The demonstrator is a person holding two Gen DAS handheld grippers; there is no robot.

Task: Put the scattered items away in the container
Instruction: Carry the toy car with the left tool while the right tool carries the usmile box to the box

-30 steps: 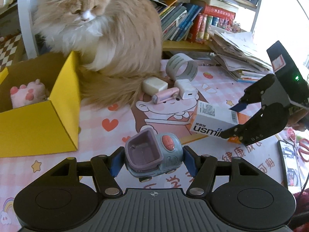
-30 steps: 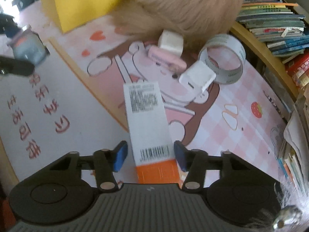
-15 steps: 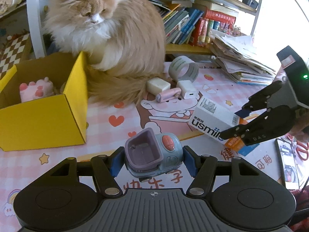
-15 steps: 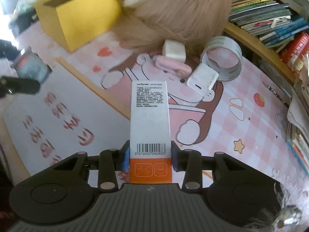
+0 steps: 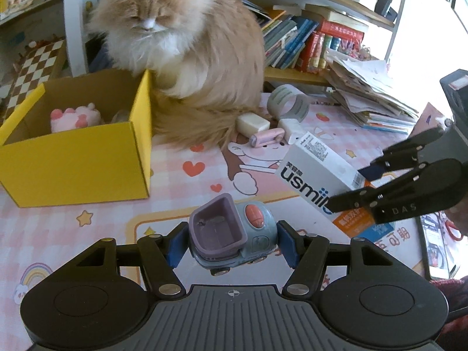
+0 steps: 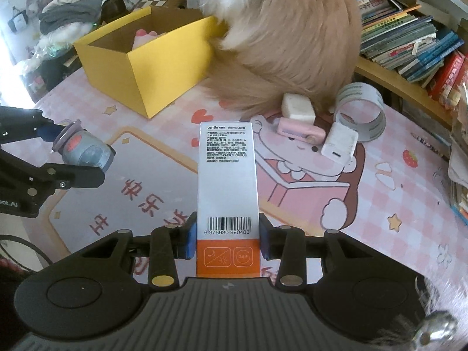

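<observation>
Both loads have risen off the table, left tongs (image 5: 231, 244) clamping the toy car (image 5: 232, 232), right tongs (image 6: 225, 238) gripping the toothpaste box (image 6: 226, 181); carrying and dropping them into the yellow box (image 5: 79, 163) looks next.

White-orange box (image 6: 228, 175) between blue fingers (image 6: 191, 238)

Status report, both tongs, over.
Left tongs shut on toy car. Right tongs shut on toothpaste box. Cat crowds yellow box.
</observation>
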